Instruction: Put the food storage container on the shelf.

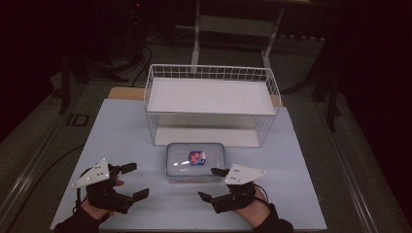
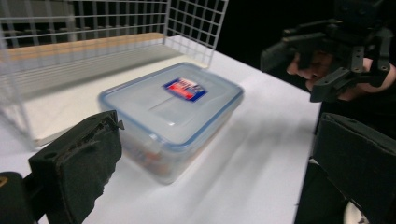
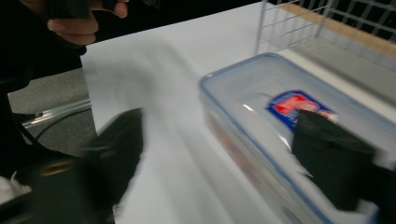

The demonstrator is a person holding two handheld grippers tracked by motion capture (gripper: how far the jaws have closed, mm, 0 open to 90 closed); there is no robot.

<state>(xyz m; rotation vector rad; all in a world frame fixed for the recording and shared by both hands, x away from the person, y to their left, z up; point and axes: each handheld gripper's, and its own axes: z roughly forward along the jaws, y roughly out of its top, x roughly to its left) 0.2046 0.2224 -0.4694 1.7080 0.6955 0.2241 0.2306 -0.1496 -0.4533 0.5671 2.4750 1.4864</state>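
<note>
The pale blue-white rectangular table top (image 1: 121,145) carries everything, w/ dark floor around it. At the far half stands a white wire-mesh basket rack (image 1: 211,73) w/ a flat white shelf board across it and a second white board at its base; its open front faces the person. Just in front of the rack, touching or nearly touching its base board (hard to tell from the high view), sits a clear plastic rectangular food container w/ a blue-rimmed snap lid (image 1: 195,160), flat on the table, lid on, a red-and-blue label (image 1: 197,156) in the lid's middle; something reddish shows dimly through the side wall in the left gripper view, too blurred to name. The left gripper (image 1: 133,180), black w/ a grey three-cornered plate on top, is held near the table's front left, jaws wide apart and nothing between them, pointing toward the container but apart from it. The right gripper (image 1: 211,183), same build, is at the container's front right corner; jaws spread wide, gripping nothing. In the right gripper view, which is smeared, one jaw overlaps the lid near the label and the other stands over bare table beside the box.
</note>
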